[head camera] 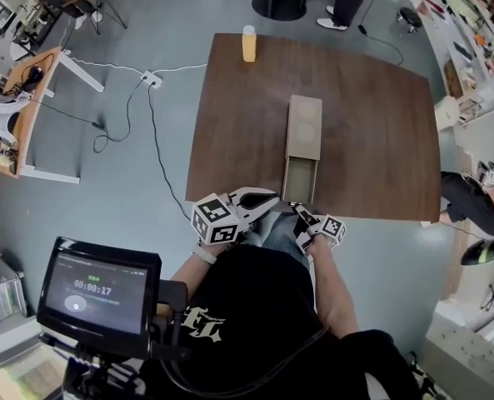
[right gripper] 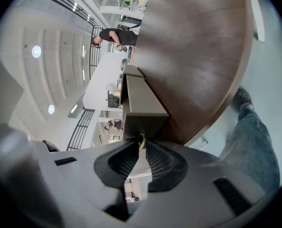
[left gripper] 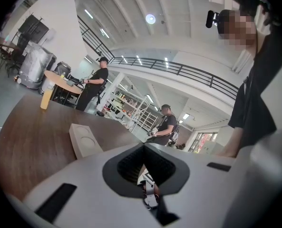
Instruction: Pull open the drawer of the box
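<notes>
1. Dark brown wood table (head camera: pixel 380 140) carries everything. The person stands at its near edge with a hand-held gripper in each hand.
2. Left hand-held gripper (head camera: pixel 261 198): jaws pressed together with nothing between them. It hangs just off the table edge, idle and touching nothing. The task's thing lies ahead of its tips and off to one side, apart from it.
3. Yellow bottle (head camera: pixel 248 43) stands upright far beyond the left hand-held gripper, at the opposite table edge. Looks uninvolved.
4. Box (head camera: pixel 305 123): long, grey-beige, lying flat on the table straight ahead of the right hand-held gripper, with its open end facing that gripper.
5. Drawer (head camera: pixel 299 182): already slid well out of the box's near end. Its front sits close to the table edge, right at the right hand-held gripper's tips.
6. Right hand-held gripper (right gripper: pixel 141 144): jaws closed, pinching a small yellowish pull tab (right gripper: pixel 141 139) on the drawer front. The front panel sits directly against the jaw tips.
7. Progress, as a judgement: the pull looks mostly done, since a large part of the drawer shows outside the box. What's left is at most a short last bit of travel, then letting go of the tab. Can't tell whether the drawer is at its stop.
</notes>
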Motion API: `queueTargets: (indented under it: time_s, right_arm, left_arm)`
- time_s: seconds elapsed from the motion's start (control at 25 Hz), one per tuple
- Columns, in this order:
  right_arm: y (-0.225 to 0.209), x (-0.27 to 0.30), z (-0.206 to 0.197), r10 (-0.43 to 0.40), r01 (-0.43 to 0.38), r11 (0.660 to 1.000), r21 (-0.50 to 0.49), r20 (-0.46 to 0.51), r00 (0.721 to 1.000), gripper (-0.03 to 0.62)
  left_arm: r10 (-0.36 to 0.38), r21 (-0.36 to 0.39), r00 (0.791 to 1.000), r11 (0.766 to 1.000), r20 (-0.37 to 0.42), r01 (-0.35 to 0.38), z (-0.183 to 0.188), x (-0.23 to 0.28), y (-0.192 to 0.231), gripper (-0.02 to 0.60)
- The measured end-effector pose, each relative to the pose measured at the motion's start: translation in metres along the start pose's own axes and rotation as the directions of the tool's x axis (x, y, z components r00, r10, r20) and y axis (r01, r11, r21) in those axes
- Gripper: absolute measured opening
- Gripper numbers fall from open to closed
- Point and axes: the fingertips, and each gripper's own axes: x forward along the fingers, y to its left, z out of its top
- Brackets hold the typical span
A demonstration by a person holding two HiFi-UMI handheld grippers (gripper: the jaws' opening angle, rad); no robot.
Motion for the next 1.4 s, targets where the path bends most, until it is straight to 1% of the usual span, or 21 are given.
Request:
queueTargets:
  time_s: [0.2,0.4,0.52,0.6,0.72,0.8,0.92,1.04,1.16,1.2,1.32,1.4]
  right_arm:
    - [-0.001,-0.007,-0.003,-0.031,0.031,0.999,-0.013,0.002,1.000,0.029]
    - [-0.005,-0.017,-0.008,-0.043,0.043,0.999,-0.018,0.010,0.999,0.029]
    - [-0.008,-0.028,-0.010,-0.073,0.073,0.997,-0.022,0.018,0.997,0.029]
    - [-0.009,-0.040,-0.006,-0.096,0.097,0.994,-0.045,0.028,0.995,0.029]
    - [-0.005,-0.062,0.004,-0.141,0.144,0.983,-0.111,0.031,0.989,0.029]
    - [0.002,-0.073,0.000,-0.178,0.180,0.973,-0.147,0.021,0.984,0.029]
    - [0.020,-0.071,-0.014,-0.235,0.231,0.943,-0.240,0.013,0.972,0.029]
    - [0.040,-0.063,-0.014,-0.244,0.230,0.909,-0.346,0.006,0.970,0.029]
    - [0.060,-0.069,-0.012,-0.249,0.229,0.870,-0.438,0.013,0.968,0.017]
    - [0.069,-0.071,-0.011,-0.240,0.223,0.857,-0.464,0.022,0.971,-0.012]
    - [0.098,-0.080,-0.007,-0.180,0.187,0.830,-0.525,0.064,0.982,-0.012]
    - [0.117,-0.090,-0.006,-0.146,0.170,0.795,-0.583,0.089,0.985,-0.012]
  left_arm:
    - [-0.018,0.001,1.000,1.000,-0.009,0.018,-0.003,0.002,-0.006,0.006]
    - [-0.026,-0.004,1.000,1.000,-0.006,0.026,-0.005,0.001,-0.008,0.006]
    - [-0.030,-0.010,1.000,1.000,-0.003,0.030,-0.008,-0.003,-0.008,0.006]
    - [-0.032,-0.018,0.999,0.999,-0.005,0.032,-0.012,-0.003,-0.009,0.006]
    - [-0.038,-0.024,0.999,0.999,-0.005,0.038,-0.013,0.000,-0.012,0.005]
    - [-0.042,-0.024,0.999,0.999,-0.005,0.042,-0.010,-0.003,-0.013,0.006]
    - [-0.033,-0.018,0.999,0.999,0.013,0.033,-0.004,-0.022,-0.005,0.006]
    - [-0.018,-0.003,0.999,1.000,0.040,0.018,0.001,-0.031,0.003,0.006]
    - [-0.013,0.000,0.999,1.000,0.044,0.013,-0.003,-0.031,-0.005,0.006]
    - [-0.011,0.001,0.999,1.000,0.043,0.011,-0.005,-0.032,-0.010,0.006]
    - [-0.005,0.009,0.999,1.000,0.035,0.004,-0.015,-0.032,-0.027,0.006]
    - [-0.005,0.019,1.000,1.000,0.029,0.005,-0.024,-0.030,-0.042,0.006]
